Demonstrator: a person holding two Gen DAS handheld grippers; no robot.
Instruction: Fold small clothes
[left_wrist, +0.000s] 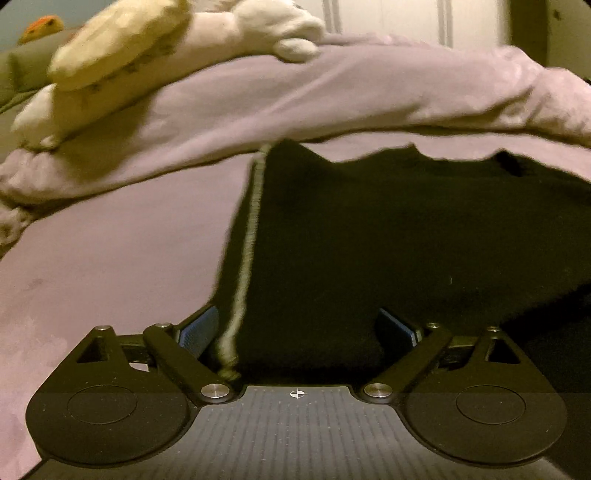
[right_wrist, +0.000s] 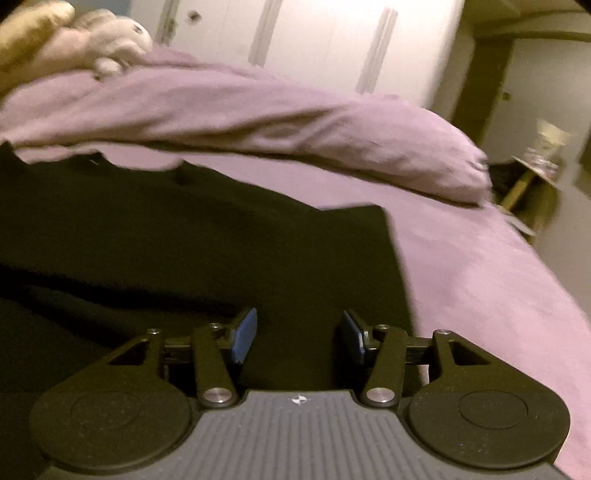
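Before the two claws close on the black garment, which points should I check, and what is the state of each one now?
1. Left claw open: ok, fingers spread.
2. Right claw open: ok, fingers spread.
3. Cloth between the left fingers: ok, the black garment and its pale side seam lie there.
4. Cloth between the right fingers: ok, the black fabric fills the gap.
5. Garment lying flat: cannot tell, a ridge crosses it in the right view.
6. Space on the purple bed sheet beside the garment: ok.

A black garment (left_wrist: 369, 240) with a pale stitched seam (left_wrist: 251, 229) is seen on a plain lilac bed sheet (left_wrist: 129, 240); blue pads (right_wrist: 244, 334) are seen.
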